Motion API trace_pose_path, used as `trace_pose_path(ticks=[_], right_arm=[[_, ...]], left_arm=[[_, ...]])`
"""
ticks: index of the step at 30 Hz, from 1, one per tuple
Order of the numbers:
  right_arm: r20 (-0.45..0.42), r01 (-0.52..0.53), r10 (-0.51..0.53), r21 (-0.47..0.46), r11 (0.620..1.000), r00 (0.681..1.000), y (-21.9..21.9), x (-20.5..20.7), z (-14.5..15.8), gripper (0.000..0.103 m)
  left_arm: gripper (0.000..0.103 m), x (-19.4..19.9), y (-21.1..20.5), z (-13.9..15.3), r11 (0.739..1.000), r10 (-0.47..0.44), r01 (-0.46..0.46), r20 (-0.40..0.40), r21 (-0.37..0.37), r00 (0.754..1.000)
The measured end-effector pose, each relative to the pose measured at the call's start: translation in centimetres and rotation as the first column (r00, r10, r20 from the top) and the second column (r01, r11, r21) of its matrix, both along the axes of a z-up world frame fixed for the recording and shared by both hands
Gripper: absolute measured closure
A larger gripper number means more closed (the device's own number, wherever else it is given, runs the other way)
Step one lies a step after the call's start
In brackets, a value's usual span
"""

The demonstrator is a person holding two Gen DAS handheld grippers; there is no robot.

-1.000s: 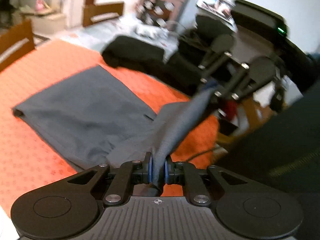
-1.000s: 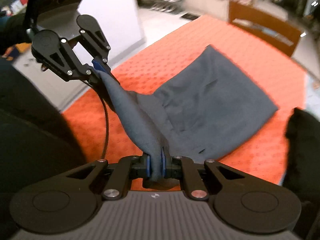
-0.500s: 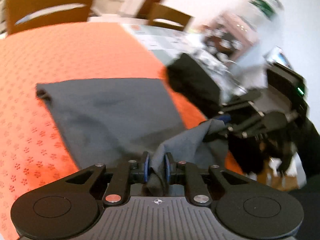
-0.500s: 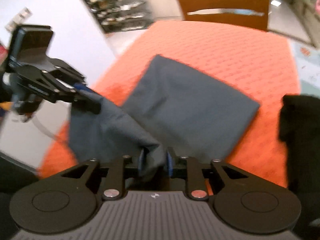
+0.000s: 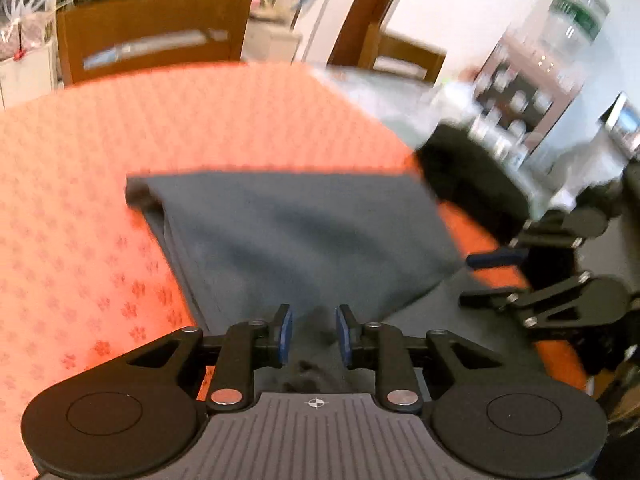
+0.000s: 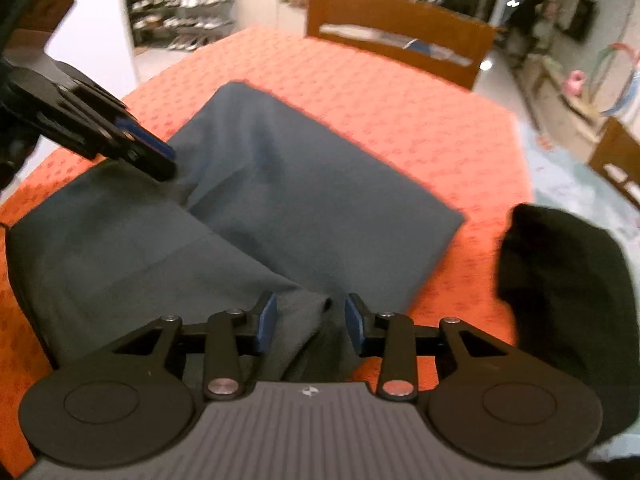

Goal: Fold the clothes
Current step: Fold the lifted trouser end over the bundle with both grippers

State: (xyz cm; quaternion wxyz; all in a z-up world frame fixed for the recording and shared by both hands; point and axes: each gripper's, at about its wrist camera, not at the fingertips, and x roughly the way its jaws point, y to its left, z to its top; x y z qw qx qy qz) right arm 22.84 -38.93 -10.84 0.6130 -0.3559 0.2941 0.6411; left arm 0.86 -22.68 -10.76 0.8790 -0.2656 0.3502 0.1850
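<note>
A dark grey garment [image 5: 304, 232] lies partly folded on the orange tablecloth [image 5: 160, 120], its near part doubled toward the far part. My left gripper [image 5: 315, 334] stands open low over the garment's near edge, with loose cloth lying between the fingers. My right gripper [image 6: 312, 322] is open as well, and a fold of the grey garment [image 6: 304, 184] lies in its gap. The right wrist view has the left gripper [image 6: 160, 156] at upper left, over the cloth. In the left wrist view the right gripper [image 5: 480, 280] is at the right, jaws apart.
A black garment [image 6: 560, 272] sits bunched on the table right of the grey one, also visible as a black garment [image 5: 472, 176] from the left. Wooden chairs [image 6: 400, 48] [image 5: 152, 36] stand at the far table edge. Shelves and clutter fill the room behind.
Both grippers carried the gripped edge of the grey garment forward and down onto the table, then let go. Their jaws went from shut on the cloth to open.
</note>
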Motion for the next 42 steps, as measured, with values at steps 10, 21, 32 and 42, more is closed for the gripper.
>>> trace_pose_path(ticks=[10, 21, 32, 42], right_arm=[[-0.141, 0.047, -0.039, 0.055, 0.997, 0.989, -4.1, -2.0, 4.6, 0.057], [-0.106, 0.058, -0.061, -0.031, 0.998, 0.992, -5.8, -5.1, -1.3, 0.056], [-0.107, 0.071, -0.064, 0.061, 0.996, 0.992, -4.2, -4.0, 1.7, 0.055], [-0.085, 0.088, -0.086, 0.029, 0.996, 0.993, -1.9, -2.4, -3.2, 0.054]], left_arm=[[0.077, -2.5, -5.7, 2.4, 0.997, -0.069, 0.07, 0.028, -0.022, 0.997], [0.083, -0.9, -7.9, -3.6, 0.998, -0.045, 0.04, -0.089, -0.058, 0.995], [0.07, -0.3, -7.2, -1.0, 0.999, -0.031, 0.03, -0.022, -0.017, 0.999], [0.071, 0.0, -6.4, -4.5, 0.999, -0.021, 0.019, -0.049, -0.046, 0.999]])
